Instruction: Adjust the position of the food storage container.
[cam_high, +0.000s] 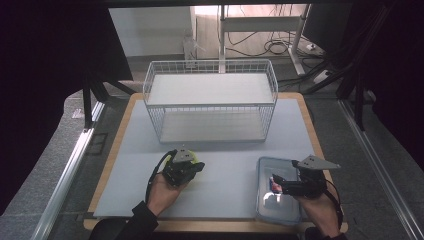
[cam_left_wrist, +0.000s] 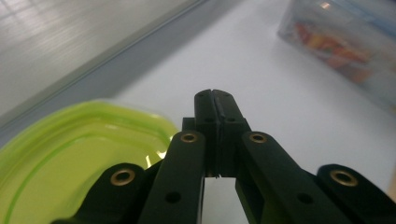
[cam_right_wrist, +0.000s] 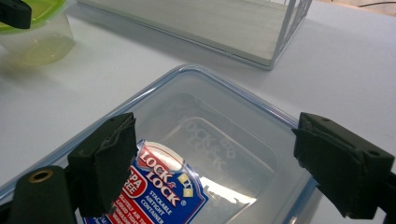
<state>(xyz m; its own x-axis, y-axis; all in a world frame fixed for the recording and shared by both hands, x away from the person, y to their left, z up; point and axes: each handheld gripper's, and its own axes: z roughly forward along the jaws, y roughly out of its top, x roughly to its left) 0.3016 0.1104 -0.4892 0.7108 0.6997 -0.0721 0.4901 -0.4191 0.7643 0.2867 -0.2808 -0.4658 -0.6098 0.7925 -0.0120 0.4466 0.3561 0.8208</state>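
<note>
The clear lidded food container (cam_high: 278, 192) with the blue seal and the red-and-blue label lies flat on the white mat (cam_high: 225, 165) at the near right corner, and the right gripper (cam_high: 276, 182) hovers over it, jaws spread wide on either side of the lid and not pressing on it. To grip it well, I would bring the jaws down squarely astride the rim and close on the walls rather than the slick lid, which looks likely to slip. Toward the left, a small clear tub with a lime-green lid (cam_right_wrist: 33, 28) stands on the mat; the left gripper (cam_left_wrist: 215, 100) sits just beside it with jaws pressed together on nothing. Beyond both stands the white wire rack (cam_high: 210, 100), its two shelves bare, a likely place for them.
</note>
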